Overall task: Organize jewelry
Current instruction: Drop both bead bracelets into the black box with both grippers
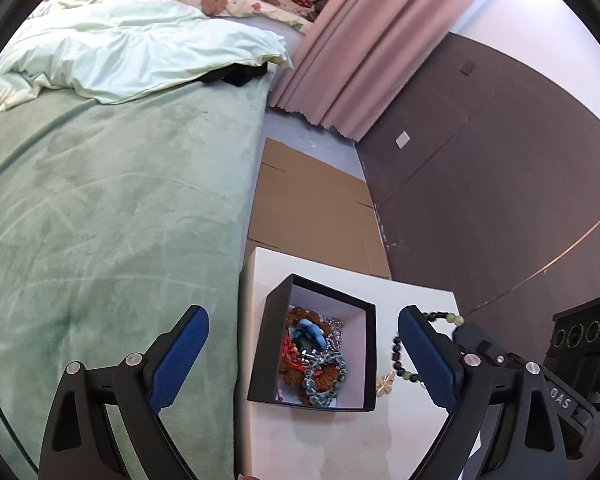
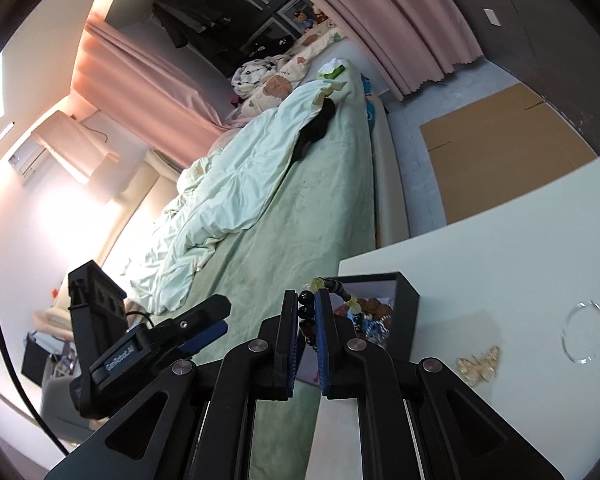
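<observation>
Beside the green bed [image 1: 112, 216], on a white tabletop [image 2: 520, 240]: one open black box [image 1: 370, 356], pale-lined, holding a tangle of jewelry [image 1: 316, 354] — brown beads, red strand, blue piece, grey-green bracelet; one clear bangle [image 2: 583, 332] lying well apart on the tabletop; one small gold ornament [image 2: 478, 364] lying loose just beside the box; one dark bead bracelet [image 2: 305, 314] with pale green beads, clamped between the closed fingers of the right hand-held gripper [image 2: 308, 320], hanging near the box's rim on the side toward the gold ornament; left hand-held gripper [image 1: 300, 354], fingers spread wide and empty, framing the box from above. Risk, as judged: the bracelet is pinched at only a few beads, so a swing could slip it free; released short of the rim, it would land outside the box
</observation>
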`<state>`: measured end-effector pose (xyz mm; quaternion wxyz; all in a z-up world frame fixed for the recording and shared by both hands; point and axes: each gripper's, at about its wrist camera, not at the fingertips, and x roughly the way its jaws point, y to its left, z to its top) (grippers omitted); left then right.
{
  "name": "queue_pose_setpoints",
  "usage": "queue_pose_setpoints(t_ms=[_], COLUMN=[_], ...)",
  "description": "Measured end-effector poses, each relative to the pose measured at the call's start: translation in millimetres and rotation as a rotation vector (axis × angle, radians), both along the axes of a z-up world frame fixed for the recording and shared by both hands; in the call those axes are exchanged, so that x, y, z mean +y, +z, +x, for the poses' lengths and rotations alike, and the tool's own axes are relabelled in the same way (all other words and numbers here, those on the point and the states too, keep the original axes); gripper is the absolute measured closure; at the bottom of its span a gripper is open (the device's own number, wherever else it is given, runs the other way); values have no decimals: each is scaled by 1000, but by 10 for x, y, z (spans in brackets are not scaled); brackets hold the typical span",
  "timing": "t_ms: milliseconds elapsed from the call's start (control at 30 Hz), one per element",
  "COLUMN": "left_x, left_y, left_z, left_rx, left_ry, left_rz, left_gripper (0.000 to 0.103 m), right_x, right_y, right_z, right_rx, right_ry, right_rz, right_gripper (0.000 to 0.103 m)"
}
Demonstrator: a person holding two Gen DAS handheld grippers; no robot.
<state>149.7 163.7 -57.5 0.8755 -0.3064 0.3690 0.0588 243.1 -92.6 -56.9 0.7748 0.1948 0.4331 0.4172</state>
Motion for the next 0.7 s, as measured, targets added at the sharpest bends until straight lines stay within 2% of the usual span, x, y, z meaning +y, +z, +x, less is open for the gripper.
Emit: queue_pose_setpoints(t_ms=[167, 233, 267, 300, 500, 700], left_x=[29, 39, 36, 41, 28, -124], left_y=[-3, -4, 1, 0, -1, 21], left_z=[-4, -3, 3, 4, 6, 33], left_rx=[-1, -2, -3, -3, 0, -6], left_ry=[-6, -9, -9, -9, -10, -22], left_rz=[4, 2, 2, 1, 8, 26], left_gripper=[7, 7, 7, 7, 6, 2], right_x=[176, 229, 235, 205, -114, -562], right_y=[-44, -98, -114, -123, -85, -25], right_z=[28, 38, 45, 50, 82, 123], right_rx=[-29, -3, 7, 9, 30, 30], right_ry=[19, 53, 55, 38, -49, -145], right_rz=[-21, -37, -44, -40, -32, -100], right_gripper=[91, 69, 49, 37, 34, 34])
